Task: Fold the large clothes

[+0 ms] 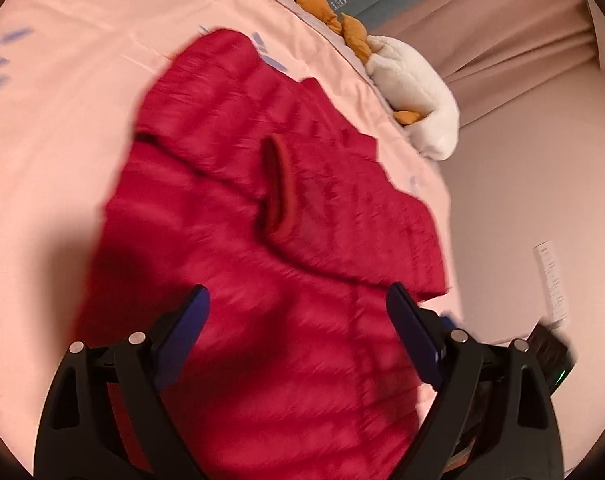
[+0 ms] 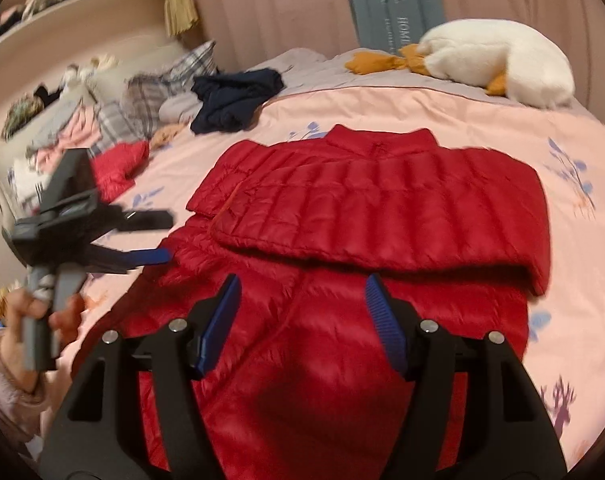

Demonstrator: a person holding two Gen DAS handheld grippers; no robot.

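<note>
A red puffer jacket [image 2: 366, 216] lies spread on the pink bedspread [image 2: 574, 128] of a bed, with its collar pointing toward the white plush goose [image 2: 498, 60] at the far edge and one sleeve folded across its chest. The right gripper [image 2: 302, 292] hangs over the jacket's lower half, its blue-padded jaws standing apart with only the fabric beneath them and nothing pinched. The left gripper [image 2: 158, 236], held in a person's hand [image 2: 42, 312] at the jacket's left edge, is spread wide and empty as well; in its own view the left gripper [image 1: 298, 300] hovers above the jacket [image 1: 262, 208], near a cuff that lies on the body panel. Beyond the jacket's collar sits a crumpled navy garment [image 2: 238, 100], and further left of it a heap of plaid and mixed clothes [image 2: 142, 100].
</note>
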